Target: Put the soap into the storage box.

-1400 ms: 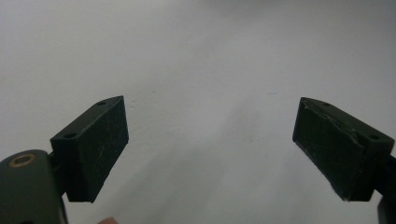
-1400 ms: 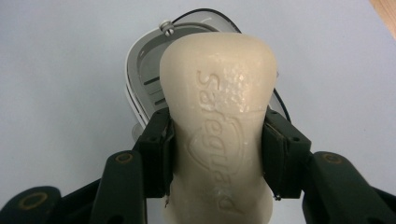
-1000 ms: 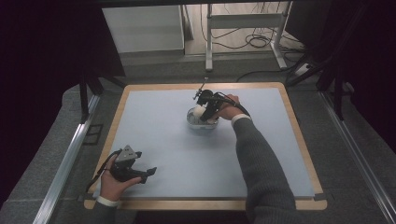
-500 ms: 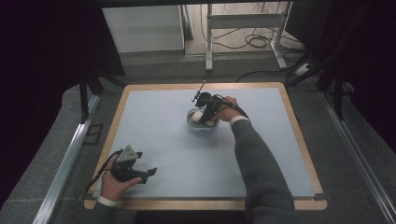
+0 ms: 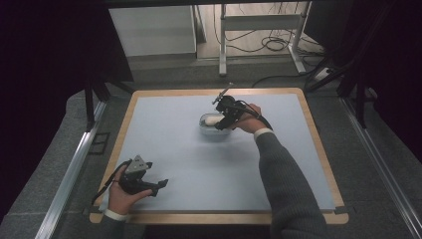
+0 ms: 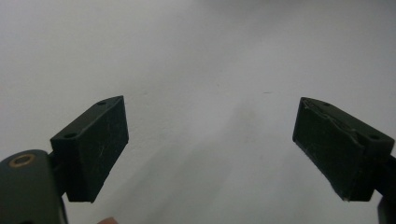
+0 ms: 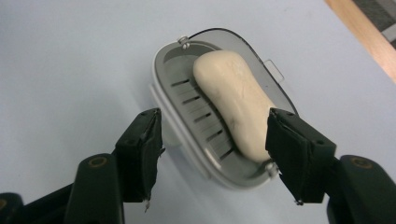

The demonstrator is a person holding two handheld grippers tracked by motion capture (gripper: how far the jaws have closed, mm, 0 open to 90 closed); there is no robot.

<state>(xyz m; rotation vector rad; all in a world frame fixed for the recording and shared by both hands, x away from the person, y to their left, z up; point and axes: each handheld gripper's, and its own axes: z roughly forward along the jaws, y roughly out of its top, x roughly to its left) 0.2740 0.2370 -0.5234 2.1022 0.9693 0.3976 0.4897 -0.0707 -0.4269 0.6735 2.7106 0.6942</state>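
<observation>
— So, starting at the left: what is that hand doing?

— Nothing much. The left gripper point(image 5: 158, 185) sits low near the front-left corner of the pale blue mat point(image 5: 164, 149), just as it did a second ago. In its own view the jaws stand wide apart over bare mat, with nothing between them.

— And further right, toward the middle?

— That's where the change is. The right gripper point(image 5: 224, 121) hangs over the grey soap dish point(image 7: 205, 121), which rests on the mat a little past centre. A second ago its jaws were nearly together down at the dish; they have just been opening, and the hand has lifted slightly.

— Is anything still in them?

— No. In the right gripper view the pads stand apart and clear, one on each side of the dish's near end. The cream bar of soap point(image 7: 233, 105) lies on the slotted tray inside the dish, off to one side and along its length, touching neither pad.

— So what does that tell you?

— I'd judge the soap has been let go into the dish, and that the placing step is as good as done. What's left, I'd say, is drawing the right gripper away without nudging the dish.
</observation>
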